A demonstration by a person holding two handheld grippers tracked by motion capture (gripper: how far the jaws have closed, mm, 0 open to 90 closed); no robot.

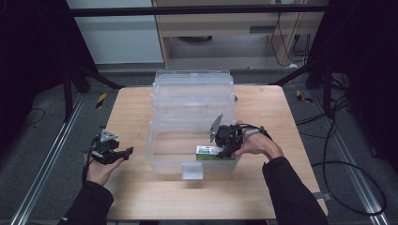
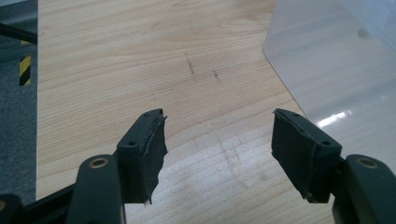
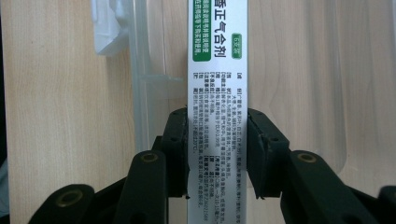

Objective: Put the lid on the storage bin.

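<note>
**Right claw clamped on a boxed carton inside the clear bin**

Clearly seen in the right gripper view, my right gripper (image 3: pixel 217 154) is clenched on a narrow white and green box (image 3: pixel 217 84): both black pads press its long side faces, and the jaws stand about halfway apart, set by the box's width. The box runs straight ahead from between the jaws, printed face toward the camera, over the floor of a clear plastic bin (image 3: pixel 140 70).

In the high view, the same right gripper (image 1: pixel 224 149) reaches into the bin (image 1: pixel 187 101) from the right, with the box (image 1: pixel 209 153) lying level in the near right corner, close to the front wall and its latch (image 1: pixel 192 171).

My left gripper (image 2: pixel 217 140) is released, jaws wide, nothing between them, above the wooden table (image 2: pixel 116 56). In the high view it (image 1: pixel 123 153) rests left of the bin, well apart from the box.
</note>
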